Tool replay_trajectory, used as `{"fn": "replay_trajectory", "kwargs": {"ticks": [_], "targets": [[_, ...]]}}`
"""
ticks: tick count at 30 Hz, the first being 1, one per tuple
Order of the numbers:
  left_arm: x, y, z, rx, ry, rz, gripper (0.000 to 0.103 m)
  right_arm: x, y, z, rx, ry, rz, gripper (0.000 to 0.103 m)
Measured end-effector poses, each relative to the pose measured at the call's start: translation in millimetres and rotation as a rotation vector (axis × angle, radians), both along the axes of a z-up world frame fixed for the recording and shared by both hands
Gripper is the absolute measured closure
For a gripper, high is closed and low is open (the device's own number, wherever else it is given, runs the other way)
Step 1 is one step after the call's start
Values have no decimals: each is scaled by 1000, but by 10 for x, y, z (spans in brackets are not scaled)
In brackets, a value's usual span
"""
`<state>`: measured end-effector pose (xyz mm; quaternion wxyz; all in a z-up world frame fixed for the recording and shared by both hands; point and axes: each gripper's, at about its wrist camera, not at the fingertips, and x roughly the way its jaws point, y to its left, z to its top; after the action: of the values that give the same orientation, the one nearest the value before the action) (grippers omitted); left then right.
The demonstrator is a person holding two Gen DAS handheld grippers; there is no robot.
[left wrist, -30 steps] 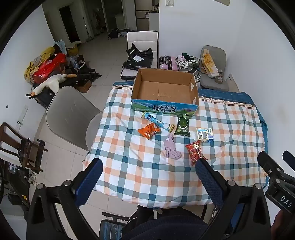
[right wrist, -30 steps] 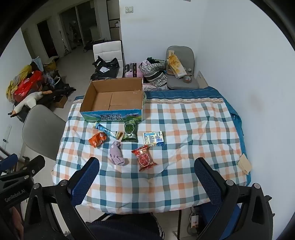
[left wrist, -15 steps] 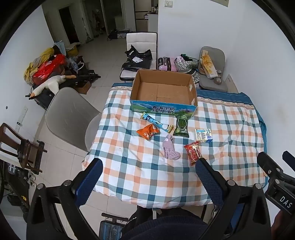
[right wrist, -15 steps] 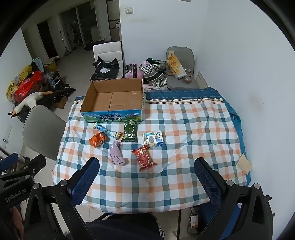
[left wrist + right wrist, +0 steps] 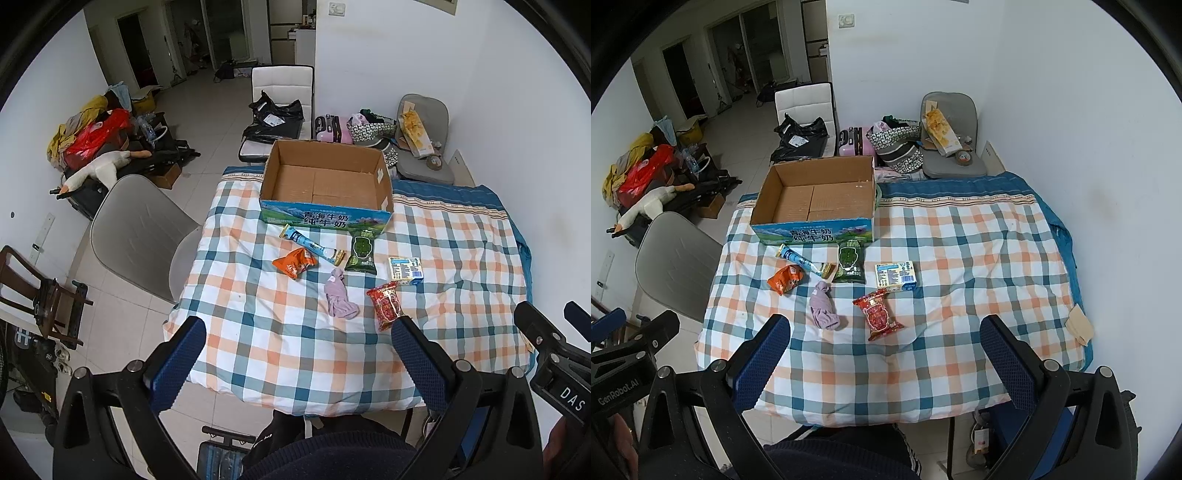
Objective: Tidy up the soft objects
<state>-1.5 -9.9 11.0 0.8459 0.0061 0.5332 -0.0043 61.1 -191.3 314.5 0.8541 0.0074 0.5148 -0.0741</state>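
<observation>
I hold both tongs, left (image 5: 293, 341) and right (image 5: 884, 341), spread wide and empty above the checked surface's (image 5: 960, 258) near edge. Nothing's packed yet; the crumpled lilac cloth (image 5: 823, 306) lies before the empty cardboard box (image 5: 816, 199). Next, I'd judge, descend and pinch it.

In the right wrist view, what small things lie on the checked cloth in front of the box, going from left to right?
Orange snack packet → lilac sock → green packet → red snack packet → small white carton. The blue tube overlaps others sideways, so it is left out.
</observation>
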Motion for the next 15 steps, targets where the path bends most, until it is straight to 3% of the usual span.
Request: {"fn": "replay_trajectory", "kwargs": {"ticks": [15], "targets": [[1,3,15,-2,-9,2,0,-51,9,-5,3,-4,1,0]]}}
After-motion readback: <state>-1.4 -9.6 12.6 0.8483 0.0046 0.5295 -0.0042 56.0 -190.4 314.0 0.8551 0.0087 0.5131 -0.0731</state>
